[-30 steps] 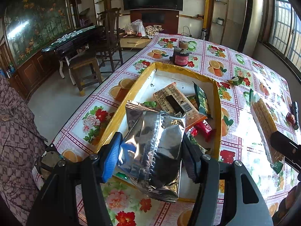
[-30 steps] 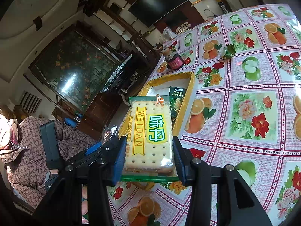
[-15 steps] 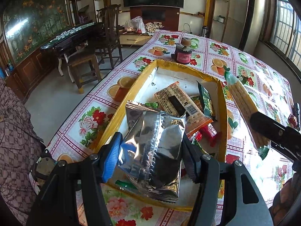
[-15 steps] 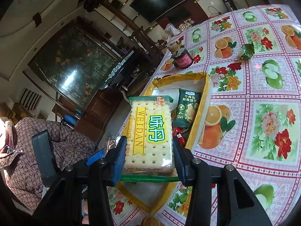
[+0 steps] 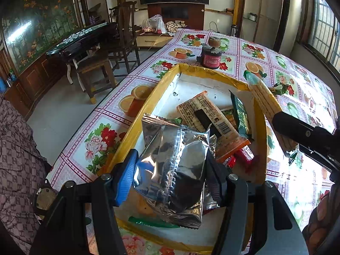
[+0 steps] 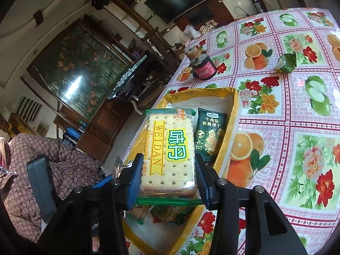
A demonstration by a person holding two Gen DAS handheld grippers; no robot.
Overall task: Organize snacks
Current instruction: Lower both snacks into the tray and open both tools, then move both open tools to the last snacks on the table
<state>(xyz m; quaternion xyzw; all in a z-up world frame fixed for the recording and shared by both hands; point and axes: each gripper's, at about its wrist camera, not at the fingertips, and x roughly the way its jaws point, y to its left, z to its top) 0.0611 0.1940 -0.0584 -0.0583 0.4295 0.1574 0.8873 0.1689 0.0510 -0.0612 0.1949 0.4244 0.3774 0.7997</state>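
Silver foil pouch (image 5: 174, 170); yellow-rimmed box (image 5: 148, 97); pink fruit-and-flower checked tablecloth (image 6: 286, 110).

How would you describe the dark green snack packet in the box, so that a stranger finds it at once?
Look at the flowered tablecloth and find the yellow-rimmed box on it. Inside, near the rim on the window side, lies the dark green packet. It alone there has white Chinese writing and a picture of square biscuits; its neighbours are silver, orange or red.

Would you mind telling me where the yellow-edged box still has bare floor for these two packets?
The box is bare at its far end, between the far wall and the orange barcode packet, and along the left wall. The middle and right side are crowded: the dark green packet and red wrappers overlap there. Outside, the tablecloth right of the box lies bare.
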